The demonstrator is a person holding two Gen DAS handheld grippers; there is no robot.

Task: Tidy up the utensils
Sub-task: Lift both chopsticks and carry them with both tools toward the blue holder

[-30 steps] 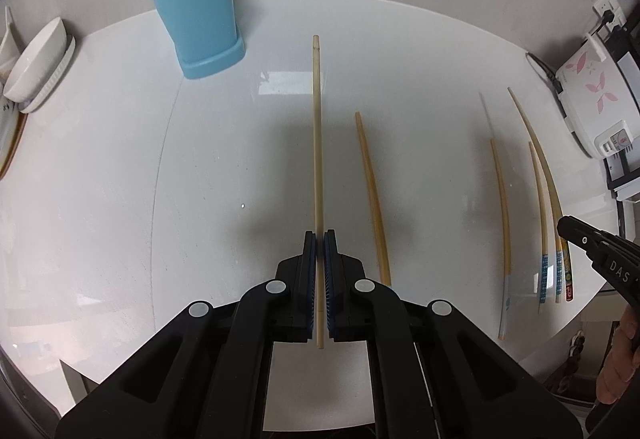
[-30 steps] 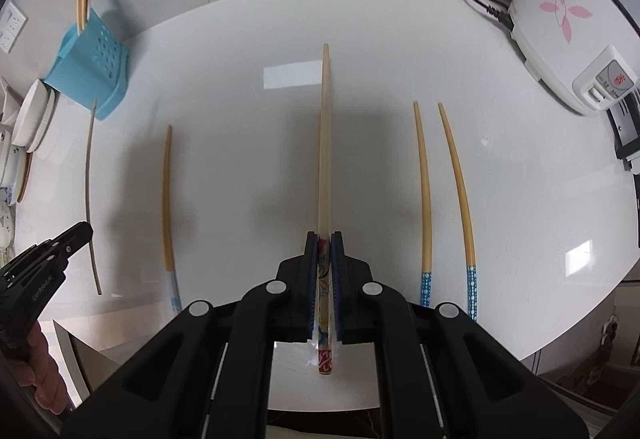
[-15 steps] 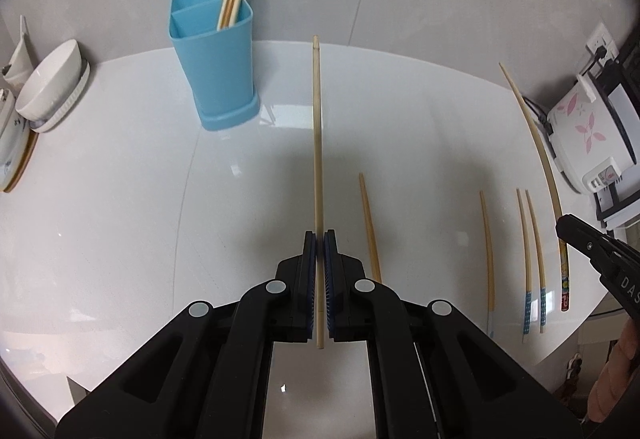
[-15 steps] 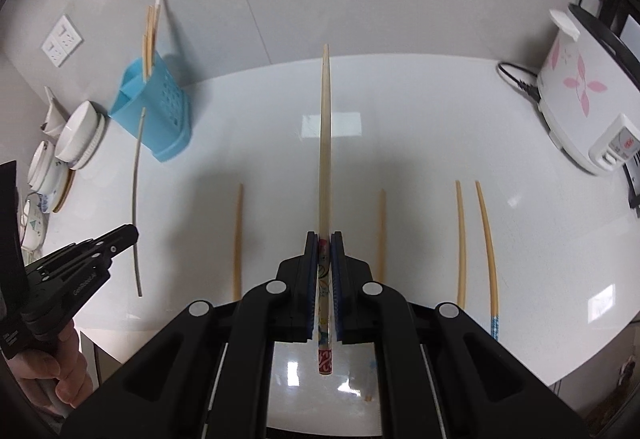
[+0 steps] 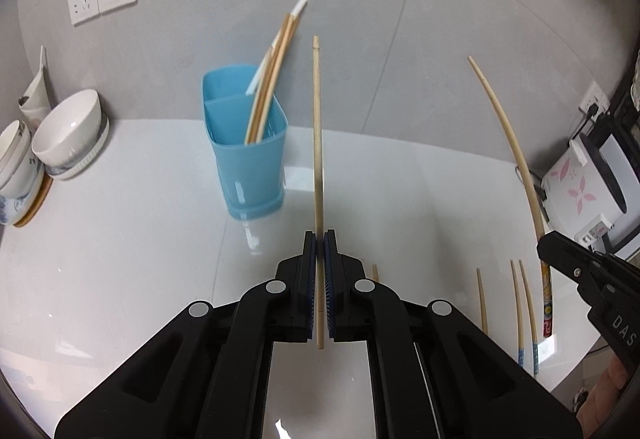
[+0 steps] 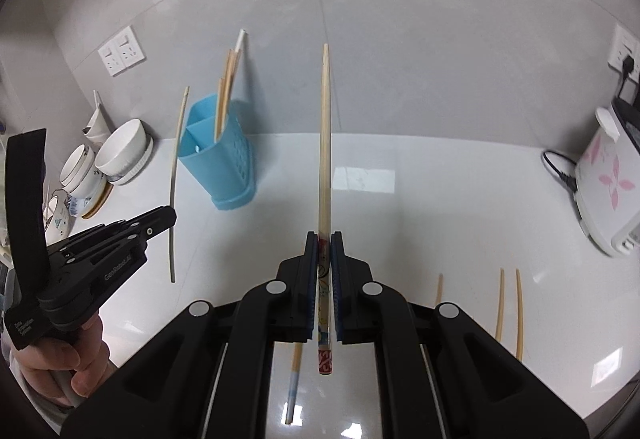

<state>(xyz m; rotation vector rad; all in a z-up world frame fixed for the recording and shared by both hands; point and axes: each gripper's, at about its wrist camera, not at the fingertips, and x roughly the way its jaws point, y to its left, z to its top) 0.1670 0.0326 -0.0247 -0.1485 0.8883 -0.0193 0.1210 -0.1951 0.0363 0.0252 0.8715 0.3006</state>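
Chopsticks on counter, bowls beside blue holder.

A plain wooden chopstick was pinched near its butt, tip raised; a second chopstick, with a printed red-ended handle, likewise; four more lay on the white counter; a blue holder stood upright, holding several.

Left gripper: my jaws are clamped tight on a plain chopstick, aimed far and downward.
Right gripper: my jaws pinch a patterned chopstick, pitched downward.
Hand: wrapped around the left handle.
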